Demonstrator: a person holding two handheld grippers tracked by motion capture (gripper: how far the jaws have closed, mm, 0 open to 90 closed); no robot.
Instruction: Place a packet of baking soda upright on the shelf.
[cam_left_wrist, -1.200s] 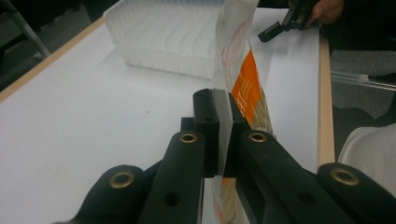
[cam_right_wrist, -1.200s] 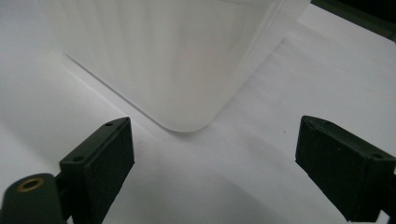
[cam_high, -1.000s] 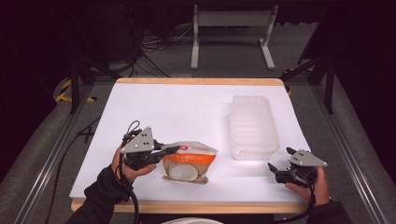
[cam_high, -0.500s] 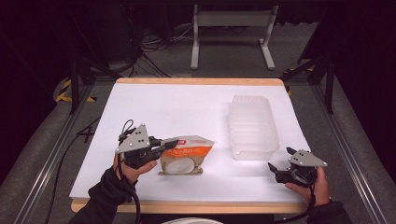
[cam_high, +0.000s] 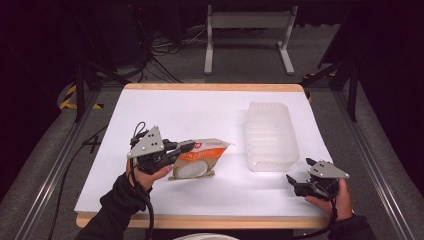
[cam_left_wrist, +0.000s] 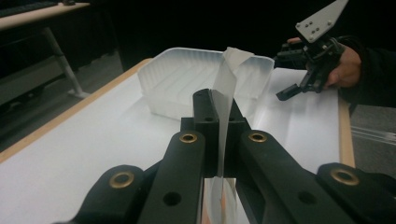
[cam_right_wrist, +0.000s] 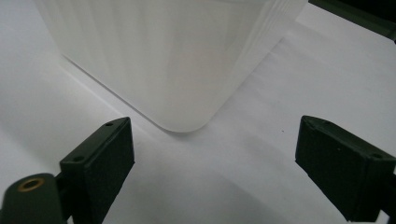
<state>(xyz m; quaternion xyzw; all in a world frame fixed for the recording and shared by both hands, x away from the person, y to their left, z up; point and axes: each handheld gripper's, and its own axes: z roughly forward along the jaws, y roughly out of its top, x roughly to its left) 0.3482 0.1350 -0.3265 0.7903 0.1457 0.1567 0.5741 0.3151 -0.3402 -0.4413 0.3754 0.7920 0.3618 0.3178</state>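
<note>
White table (cam_high: 210, 115) — pouch (cam_high: 200, 159) clamped in left gripper (cam_high: 186, 147)

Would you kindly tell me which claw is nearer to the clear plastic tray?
Right. The right claw sits open just off the clear plastic tray; the left claw grips the pouch farther away.

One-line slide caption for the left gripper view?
Left gripper shut on the bag's edge, clear tray beyond, right gripper waiting open on the table.

Your left gripper (cam_high: 187, 146) has its jaws clamped together, pointing right; your right gripper (cam_high: 296, 181) rests low, jaws spread wide.
</note>
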